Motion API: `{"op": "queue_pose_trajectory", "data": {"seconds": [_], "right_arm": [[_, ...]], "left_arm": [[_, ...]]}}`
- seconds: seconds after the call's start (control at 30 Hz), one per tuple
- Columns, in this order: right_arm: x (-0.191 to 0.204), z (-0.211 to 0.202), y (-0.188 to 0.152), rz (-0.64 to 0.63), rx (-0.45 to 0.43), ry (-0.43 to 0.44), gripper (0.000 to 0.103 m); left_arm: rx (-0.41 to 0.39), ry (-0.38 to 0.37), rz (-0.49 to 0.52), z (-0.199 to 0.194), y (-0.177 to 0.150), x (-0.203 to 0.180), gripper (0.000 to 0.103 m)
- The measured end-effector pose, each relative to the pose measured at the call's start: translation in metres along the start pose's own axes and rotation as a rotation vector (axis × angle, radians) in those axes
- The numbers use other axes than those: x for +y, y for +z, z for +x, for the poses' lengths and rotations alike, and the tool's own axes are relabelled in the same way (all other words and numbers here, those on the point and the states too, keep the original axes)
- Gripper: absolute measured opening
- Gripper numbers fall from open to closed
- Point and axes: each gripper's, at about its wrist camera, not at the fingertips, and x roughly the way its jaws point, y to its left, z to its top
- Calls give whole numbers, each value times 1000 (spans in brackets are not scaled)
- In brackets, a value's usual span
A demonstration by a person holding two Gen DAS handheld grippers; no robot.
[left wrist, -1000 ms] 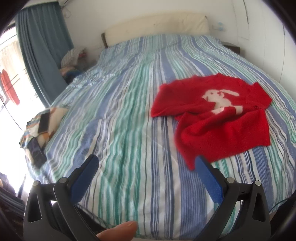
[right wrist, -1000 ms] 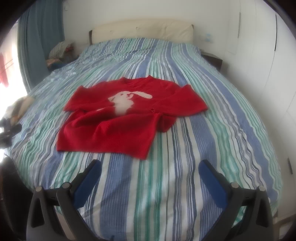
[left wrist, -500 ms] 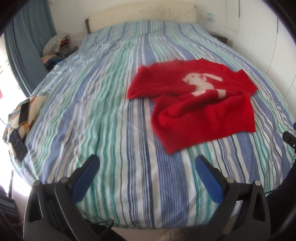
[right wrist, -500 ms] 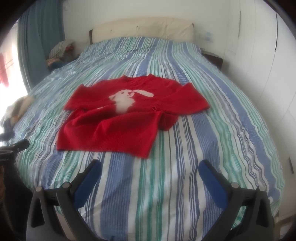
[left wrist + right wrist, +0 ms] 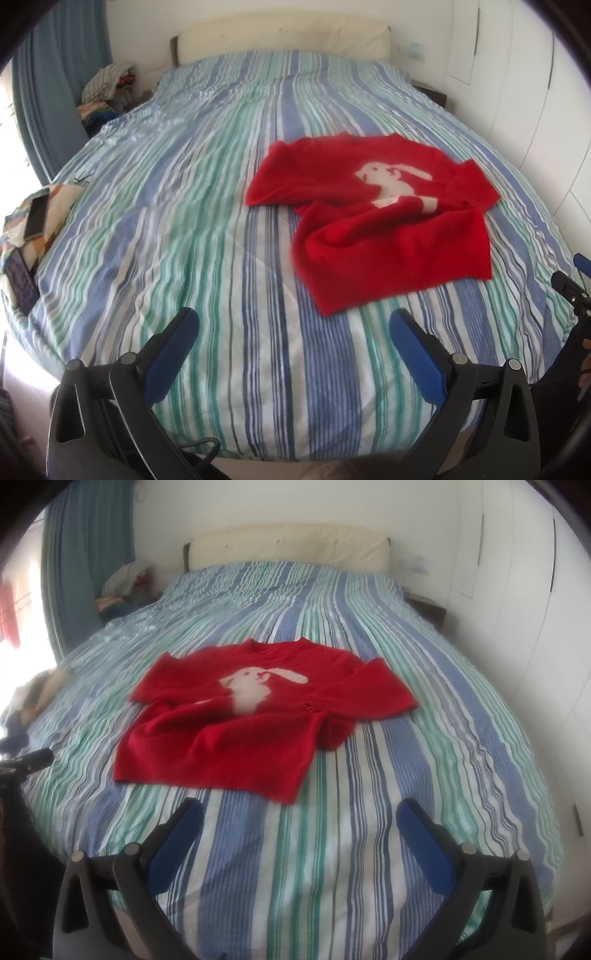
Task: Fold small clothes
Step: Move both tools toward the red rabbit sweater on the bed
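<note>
Unbranded, red sweater point(image 5: 240, 734), white rabbit motif point(image 5: 255, 686)

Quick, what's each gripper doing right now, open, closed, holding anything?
Left gripper: open, holding nothing, above the striped bed.
Right gripper: open, holding nothing, short of the red sweater.

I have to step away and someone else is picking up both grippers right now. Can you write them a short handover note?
Left gripper: jaws open, empty, hovering over the near edge of the blue-and-green striped bed cover.
Right gripper: jaws open, empty, also short of the garment.
Red knitted sweater with a white rabbit: lies mid-bed, rumpled, lower part bunched over itself.
Done: no neat fold yet.
Left: flatten it, fold sleeves in, fold the body.
</note>
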Motion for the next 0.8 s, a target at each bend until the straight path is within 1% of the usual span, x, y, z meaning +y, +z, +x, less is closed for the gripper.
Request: {"op": "queue_pose_trajectory", "data": {"seconds": [0.07, 0.13, 0.17, 0.2, 0.23, 0.3, 0.33, 0.5, 0.7, 0.8], "right_arm": [[0, -7, 1, -1, -40, -3, 103], [-1, -14, 2, 4, -93, -2, 103], [0, -15, 3, -4, -107, -6, 103], [1, -12, 4, -20, -100, -1, 103], [1, -7, 4, -28, -71, 15, 103], [0, 5, 1, -20, -9, 43, 103], [0, 7, -2, -7, 0, 49, 103], [-3, 12, -12, 28, 30, 33, 103], [-8, 18, -11, 42, 55, 27, 103], [-10, 19, -11, 49, 62, 24, 103]], "left_arm": [[8, 6, -14, 2, 0, 3, 103], [-11, 21, -27, 1, -2, 8, 103], [-21, 27, -37, 1, -3, 11, 103], [-25, 26, -47, 2, -4, 14, 103], [-22, 25, -56, 4, -5, 18, 103], [-9, 38, -65, 10, -8, 22, 103], [1, 48, -65, 13, -9, 22, 103], [35, 60, -56, 25, -11, 16, 103], [21, 110, -15, 28, -7, 2, 103], [27, 118, -7, 31, -5, -1, 103]]}}
